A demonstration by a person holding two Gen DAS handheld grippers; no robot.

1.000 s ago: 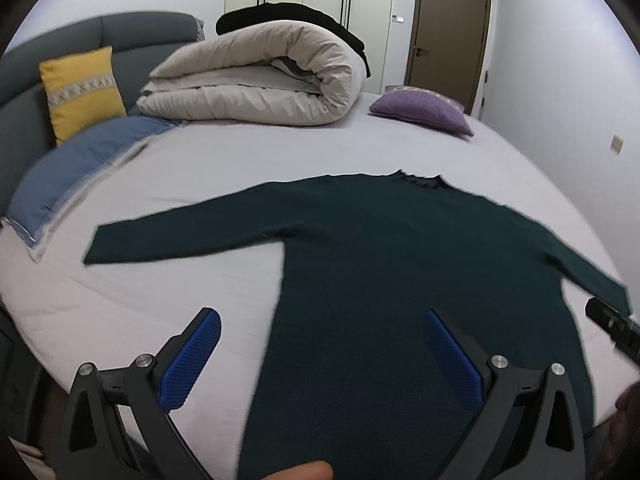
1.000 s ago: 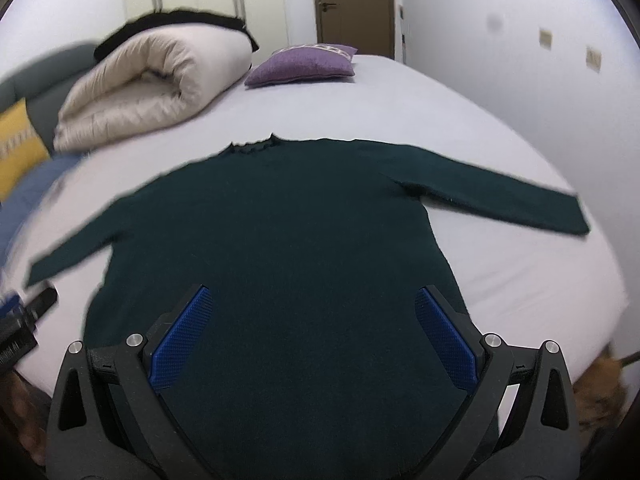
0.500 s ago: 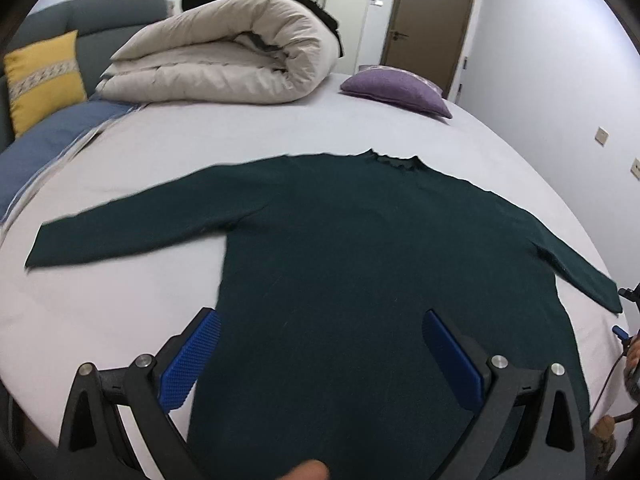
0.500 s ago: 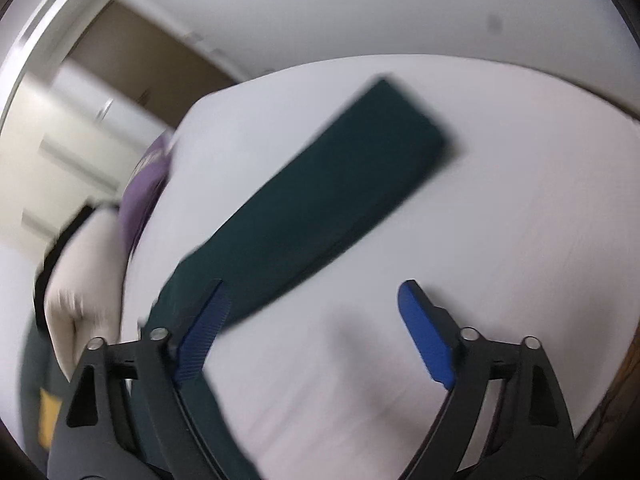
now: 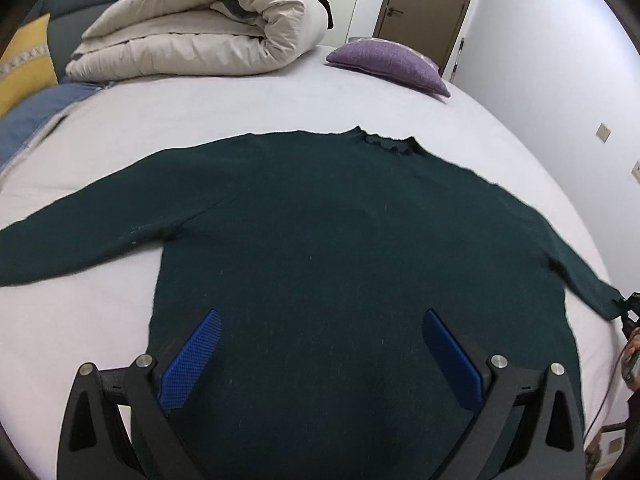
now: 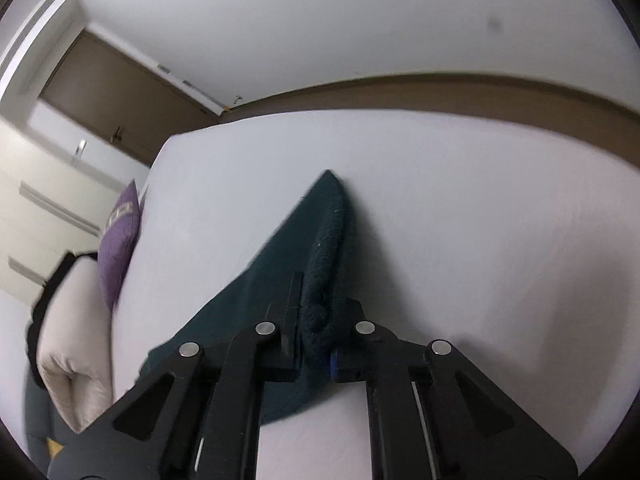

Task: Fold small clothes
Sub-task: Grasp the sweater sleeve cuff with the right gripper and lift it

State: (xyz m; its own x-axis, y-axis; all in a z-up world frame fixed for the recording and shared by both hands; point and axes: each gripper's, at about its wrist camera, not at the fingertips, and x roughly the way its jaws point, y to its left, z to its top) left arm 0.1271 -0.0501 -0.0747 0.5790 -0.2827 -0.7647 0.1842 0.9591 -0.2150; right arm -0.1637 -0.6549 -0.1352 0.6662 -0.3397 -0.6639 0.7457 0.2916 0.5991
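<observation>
A dark green sweater (image 5: 340, 248) lies flat on a white bed (image 5: 280, 104), sleeves spread wide. The left gripper (image 5: 320, 354) hovers over the hem, its blue fingers (image 5: 192, 360) wide apart and holding nothing. The right gripper (image 6: 314, 344), which half a second ago was open above the right sleeve's cuff (image 6: 326, 248), has now closed tightly on that cuff. The first fold, bringing the sleeve across the body, can likely begin. A rolled duvet (image 5: 208, 28) and purple pillow (image 5: 388, 62) sit beyond.
</observation>
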